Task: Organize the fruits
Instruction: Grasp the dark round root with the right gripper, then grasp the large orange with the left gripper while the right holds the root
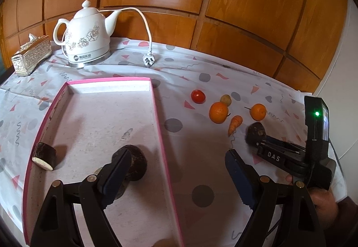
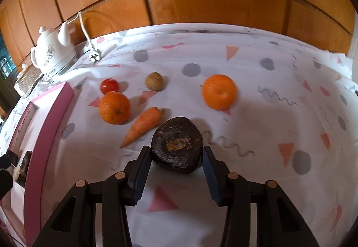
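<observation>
Both grippers over table, tray at left.
Left gripper (image 1: 176, 157) jaws stood apart above pink tray (image 1: 166, 141); right gripper (image 2: 176, 155) jaws bracketed dark root chunk (image 2: 176, 144), contact unclear; carrot (image 2: 143, 126) at its 10 o'clock.

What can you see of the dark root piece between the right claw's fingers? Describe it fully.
The dark root piece is a stubby, near-black chunk with wrinkled, rough skin and an orange-brown core on its cut end, which faces the camera. It lies on the patterned tablecloth, just right of the carrot. The right claw brackets it; contact isn't clear.
</observation>
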### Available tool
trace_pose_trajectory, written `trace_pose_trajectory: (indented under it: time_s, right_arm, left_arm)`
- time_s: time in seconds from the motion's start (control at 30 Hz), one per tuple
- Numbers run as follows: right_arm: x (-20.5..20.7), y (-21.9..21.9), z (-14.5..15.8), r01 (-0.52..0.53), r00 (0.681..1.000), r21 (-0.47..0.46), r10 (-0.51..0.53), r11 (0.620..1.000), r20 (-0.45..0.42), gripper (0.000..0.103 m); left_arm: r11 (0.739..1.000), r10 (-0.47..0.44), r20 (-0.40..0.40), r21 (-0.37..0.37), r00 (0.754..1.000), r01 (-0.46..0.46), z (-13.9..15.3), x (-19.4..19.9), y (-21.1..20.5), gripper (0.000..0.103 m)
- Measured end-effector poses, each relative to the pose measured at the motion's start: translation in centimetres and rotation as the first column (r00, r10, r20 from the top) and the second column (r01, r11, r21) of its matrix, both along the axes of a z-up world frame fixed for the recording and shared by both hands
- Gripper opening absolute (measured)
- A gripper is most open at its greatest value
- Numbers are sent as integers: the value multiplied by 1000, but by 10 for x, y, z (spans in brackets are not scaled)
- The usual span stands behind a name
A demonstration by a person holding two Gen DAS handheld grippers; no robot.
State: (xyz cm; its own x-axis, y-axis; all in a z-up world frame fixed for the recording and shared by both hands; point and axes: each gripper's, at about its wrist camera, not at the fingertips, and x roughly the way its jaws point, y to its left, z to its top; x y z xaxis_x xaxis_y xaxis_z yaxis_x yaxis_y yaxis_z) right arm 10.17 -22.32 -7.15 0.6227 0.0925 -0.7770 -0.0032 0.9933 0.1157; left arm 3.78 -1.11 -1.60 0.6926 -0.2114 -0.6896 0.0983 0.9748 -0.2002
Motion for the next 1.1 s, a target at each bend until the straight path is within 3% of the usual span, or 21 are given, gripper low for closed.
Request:
trace_pose_trajectory:
  time_s: [0.27, 0.5, 1.0, 1.1]
  right_arm:
    - [-16, -18, 0, 60, 998, -69, -59, 996, 7, 46]
    - [-20, -26, -1, 74, 997, -54, -73, 996, 15, 46]
    - [-15, -23, -1, 81, 997, -66, -81, 994, 11, 46]
    - [-16, -25, -2, 81, 997, -58, -80, 995, 13, 47]
  left_arm:
    - [999, -27, -21, -32, 999, 26, 1, 17, -20, 86]
    - [998, -54, -33, -44, 998, 52, -4, 31, -43, 86]
    - [1000, 0, -68, 9, 998, 0, -21, 79, -81, 86]
    - [1000, 8, -81, 16, 997, -6, -27, 92, -85, 79]
